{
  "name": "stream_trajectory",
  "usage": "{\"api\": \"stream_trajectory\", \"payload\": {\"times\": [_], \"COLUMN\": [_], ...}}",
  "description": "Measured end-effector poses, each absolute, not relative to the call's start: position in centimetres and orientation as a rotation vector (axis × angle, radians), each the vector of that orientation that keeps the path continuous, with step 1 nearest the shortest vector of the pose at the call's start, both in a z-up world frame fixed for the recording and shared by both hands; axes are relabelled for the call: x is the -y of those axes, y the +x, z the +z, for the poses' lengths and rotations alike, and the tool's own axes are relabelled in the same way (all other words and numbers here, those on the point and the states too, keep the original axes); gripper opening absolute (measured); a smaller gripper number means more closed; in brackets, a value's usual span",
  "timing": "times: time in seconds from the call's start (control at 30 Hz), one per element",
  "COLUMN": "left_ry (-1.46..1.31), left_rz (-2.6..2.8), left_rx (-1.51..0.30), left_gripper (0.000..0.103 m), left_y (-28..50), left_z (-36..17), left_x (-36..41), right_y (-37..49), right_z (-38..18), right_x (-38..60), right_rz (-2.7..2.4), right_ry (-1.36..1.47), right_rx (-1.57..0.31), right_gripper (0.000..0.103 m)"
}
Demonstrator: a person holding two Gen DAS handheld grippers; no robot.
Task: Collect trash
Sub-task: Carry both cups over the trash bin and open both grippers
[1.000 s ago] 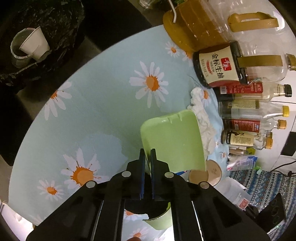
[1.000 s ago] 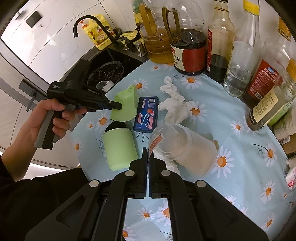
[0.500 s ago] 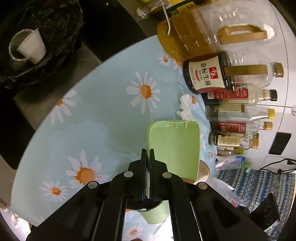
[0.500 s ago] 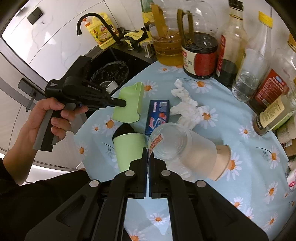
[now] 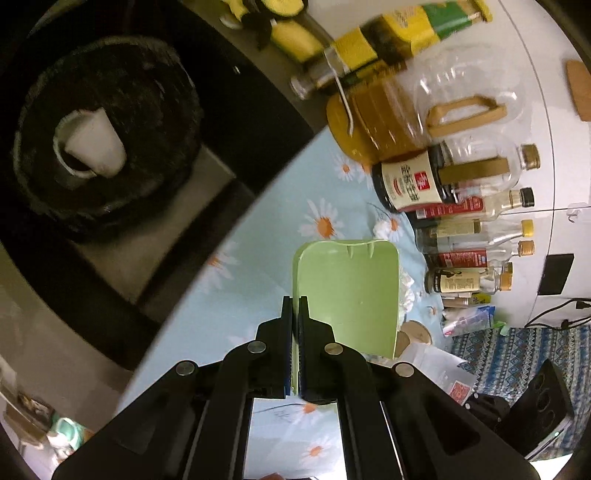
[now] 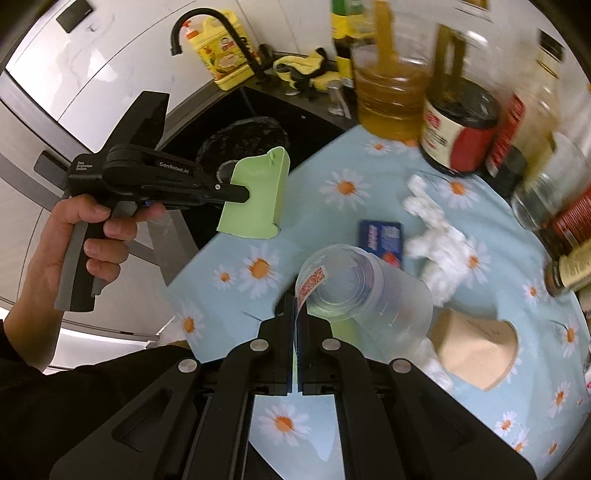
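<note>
My left gripper (image 5: 294, 306) is shut on the rim of a green plastic cup (image 5: 347, 295) and holds it in the air above the table's edge; it also shows in the right wrist view (image 6: 258, 199). My right gripper (image 6: 294, 306) is shut on the rim of a clear plastic cup (image 6: 362, 288), held above the daisy tablecloth (image 6: 332, 206). A black-lined bin (image 5: 107, 133) with a white paper cup (image 5: 94, 142) in it stands below the table. Crumpled white tissue (image 6: 436, 236), a blue packet (image 6: 382, 236) and a tan paper cup (image 6: 476, 350) lie on the table.
Oil and sauce bottles (image 5: 436, 177) crowd the table's far side. A black tap (image 6: 207, 33) and a yellow detergent jug (image 6: 221, 51) stand at the sink behind. A hand (image 6: 85, 236) holds the left gripper's handle.
The left gripper has lifted the green cup off the table and carried it toward the bin. The right gripper has raised the clear cup and moved left.
</note>
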State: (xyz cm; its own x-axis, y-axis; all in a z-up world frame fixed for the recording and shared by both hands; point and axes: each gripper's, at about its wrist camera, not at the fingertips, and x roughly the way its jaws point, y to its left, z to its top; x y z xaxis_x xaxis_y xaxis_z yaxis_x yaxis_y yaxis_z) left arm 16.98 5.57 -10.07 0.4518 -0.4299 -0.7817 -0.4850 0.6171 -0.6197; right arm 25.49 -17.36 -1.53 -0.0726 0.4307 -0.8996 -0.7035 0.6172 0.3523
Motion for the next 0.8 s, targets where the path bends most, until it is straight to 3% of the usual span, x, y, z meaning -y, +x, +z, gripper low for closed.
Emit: {"api": "stream_trajectory", "payload": {"times": [0.8], "left_ry": [-0.846], "left_rz": [0.139], "left_rx": [-1.077], "left_gripper": [0.001], "left_y": [12.2], "left_z": [-7.9], "left_x": [-20.8], "right_y": [25.7], "right_z": [-3.2], "right_x": [-1.4], "right_rz": [0.979], "right_ry": [-0.244], "right_rx": [-1.406], "right_gripper": [0.002]}}
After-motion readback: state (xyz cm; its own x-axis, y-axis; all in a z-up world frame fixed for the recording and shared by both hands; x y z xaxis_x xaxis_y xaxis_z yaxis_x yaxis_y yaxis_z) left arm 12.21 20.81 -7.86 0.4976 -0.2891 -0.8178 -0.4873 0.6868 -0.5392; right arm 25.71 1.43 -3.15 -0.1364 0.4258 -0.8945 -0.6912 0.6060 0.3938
